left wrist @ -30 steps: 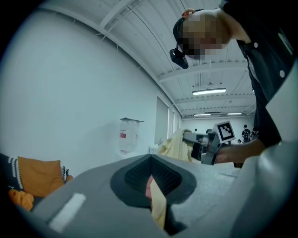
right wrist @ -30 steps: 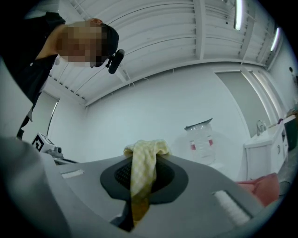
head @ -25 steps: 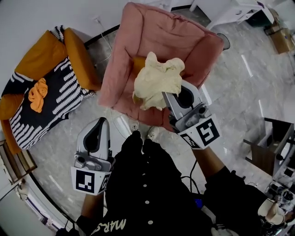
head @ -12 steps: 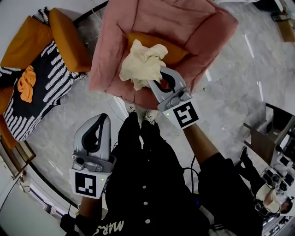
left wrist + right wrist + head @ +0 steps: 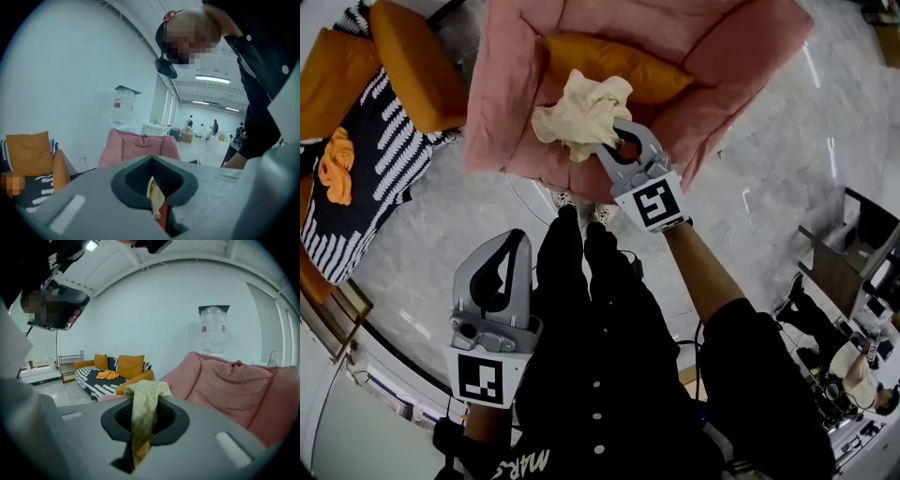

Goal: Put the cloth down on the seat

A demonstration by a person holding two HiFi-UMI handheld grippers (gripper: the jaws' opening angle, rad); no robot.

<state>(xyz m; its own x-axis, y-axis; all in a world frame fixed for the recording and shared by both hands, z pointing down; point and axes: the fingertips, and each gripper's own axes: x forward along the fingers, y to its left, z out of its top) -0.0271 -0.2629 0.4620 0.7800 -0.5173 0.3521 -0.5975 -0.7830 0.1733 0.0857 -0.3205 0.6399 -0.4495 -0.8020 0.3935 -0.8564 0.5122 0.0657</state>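
- Orange-cushioned sofa (image 5: 366, 178) with a black-and-white striped cover stands well to the left of the pink armchair (image 5: 581, 28). An orange garment (image 5: 337, 176) lies crumpled on the stripes.
- Left gripper (image 5: 511, 246) hangs low, left of the armchair and apart from it. Its jaws are pressed together, with a thin cream-and-red sliver (image 5: 157, 199) in the seam that I cannot identify. Its cube carries a black-and-white square marker (image 5: 483, 378).
- White letters (image 5: 525, 460) on the person's black shirt, well below the armchair, read "MAR"; what follows is unclear.
- An orange cushion (image 5: 619, 66) lies across the armchair's seat.
- Pale yellow cloth (image 5: 577, 112) is bunched over the front of the seat, just in front of the cushion; whether it rests on the seat I cannot tell.
- Right gripper (image 5: 609, 141) reaches over the armchair's front edge, its jaws pinching a strip of the cloth. Its cube shows another square marker (image 5: 653, 202).
- Pale marble floor (image 5: 769, 141) and dark furniture (image 5: 844, 272) lie right of the armchair.
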